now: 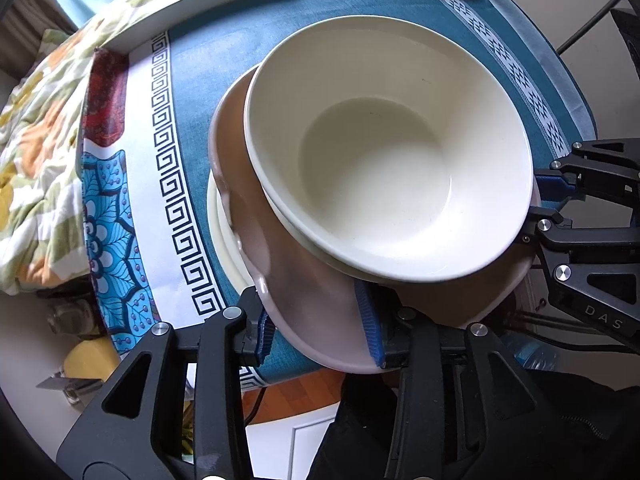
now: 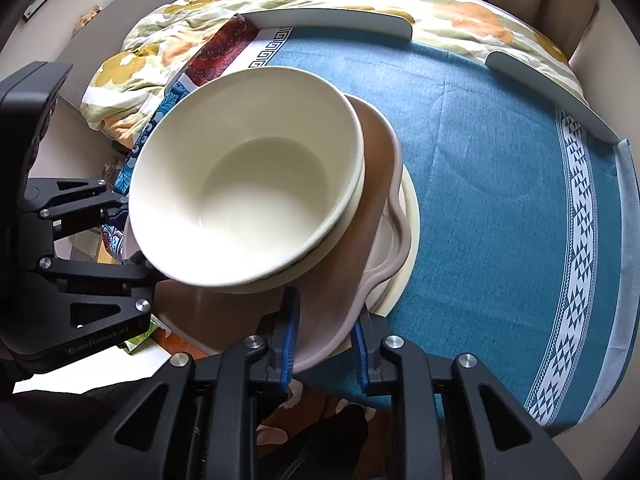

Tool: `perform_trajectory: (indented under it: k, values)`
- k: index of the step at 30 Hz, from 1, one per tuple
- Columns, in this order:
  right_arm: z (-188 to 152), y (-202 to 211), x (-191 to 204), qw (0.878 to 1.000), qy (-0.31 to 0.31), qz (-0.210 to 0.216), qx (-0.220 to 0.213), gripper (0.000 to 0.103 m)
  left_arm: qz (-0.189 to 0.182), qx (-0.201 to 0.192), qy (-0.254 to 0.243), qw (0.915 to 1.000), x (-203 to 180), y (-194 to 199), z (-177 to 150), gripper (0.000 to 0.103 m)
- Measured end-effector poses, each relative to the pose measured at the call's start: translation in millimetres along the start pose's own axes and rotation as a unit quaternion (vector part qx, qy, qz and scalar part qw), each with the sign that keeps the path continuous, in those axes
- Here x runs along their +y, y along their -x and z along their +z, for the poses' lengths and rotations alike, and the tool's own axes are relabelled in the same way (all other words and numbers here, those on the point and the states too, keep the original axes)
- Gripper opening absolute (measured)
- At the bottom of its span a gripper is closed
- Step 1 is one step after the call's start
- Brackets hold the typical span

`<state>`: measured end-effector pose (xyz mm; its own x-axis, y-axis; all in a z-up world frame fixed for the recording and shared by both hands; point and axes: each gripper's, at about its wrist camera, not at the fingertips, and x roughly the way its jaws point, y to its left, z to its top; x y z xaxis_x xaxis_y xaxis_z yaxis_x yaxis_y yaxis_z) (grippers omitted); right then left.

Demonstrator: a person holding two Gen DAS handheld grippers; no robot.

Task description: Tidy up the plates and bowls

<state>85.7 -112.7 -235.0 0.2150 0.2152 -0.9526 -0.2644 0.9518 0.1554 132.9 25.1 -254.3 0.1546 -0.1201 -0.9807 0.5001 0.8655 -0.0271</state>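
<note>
A cream bowl (image 1: 384,160) (image 2: 248,176) is nested in a second bowl, whose rim (image 2: 340,224) shows just below it. Both rest on a brown plate with a wavy pale rim (image 1: 316,312) (image 2: 360,208). Under the plate lies a cream plate (image 1: 224,240) (image 2: 408,240) on the blue tablecloth. My left gripper (image 1: 316,336) has its blue pads at both sides of the brown plate's near rim; it also shows in the right wrist view (image 2: 132,236). My right gripper (image 2: 322,348) holds the plate's opposite rim the same way, and shows in the left wrist view (image 1: 538,196).
The blue patterned cloth (image 2: 500,200) covers a small table with white raised edge rails (image 2: 332,20) at the back. A floral quilt (image 1: 44,160) lies behind and to the left. The wooden floor (image 1: 304,392) shows below the near table edge.
</note>
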Motion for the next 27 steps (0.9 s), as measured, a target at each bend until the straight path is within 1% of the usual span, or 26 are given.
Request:
perform_trajectory:
  k: [2,3,12,15,18,21,23,25,27]
  values:
    - [1,0,-1,1.0,-0.005,0.004,0.005,0.022,0.008,-0.002,-0.004,1.0,-2,3,-1,0.043]
    - [1,1,-2,1.0,-0.008,0.005,0.005,0.022,0.012,-0.003,-0.008,0.9999,-3,6,-1,0.043]
    - [1,16,-3,1.0,-0.027,-0.002,0.009,0.022,0.018,-0.008,-0.013,0.9997,-3,25,-4,0.044]
    - [-2,29,-4,0.999,-0.037,-0.005,-0.001,0.022,0.031,-0.013,-0.02,0.9992,-4,37,-7,0.044]
    - [-8,44,-6,0.998,-0.054,-0.007,-0.014,0.022,0.033,-0.025,-0.018,0.999,-1,52,-13,0.044]
    - [-16,60,-5,0.997,-0.061,-0.01,-0.036,0.022,0.035,-0.049,-0.004,0.9982,0,73,-23,0.044]
    - [-22,77,-2,0.996,-0.06,-0.019,-0.059,0.022,0.033,-0.075,0.011,0.9966,-3,96,-30,0.044]
    - [-27,100,4,0.994,-0.053,-0.029,-0.09,0.022,0.039,-0.116,0.025,0.9922,-8,124,-39,0.044]
    - [-35,130,9,0.989,-0.051,-0.034,-0.131,0.022,0.051,-0.164,0.043,0.9842,-15,156,-47,0.044]
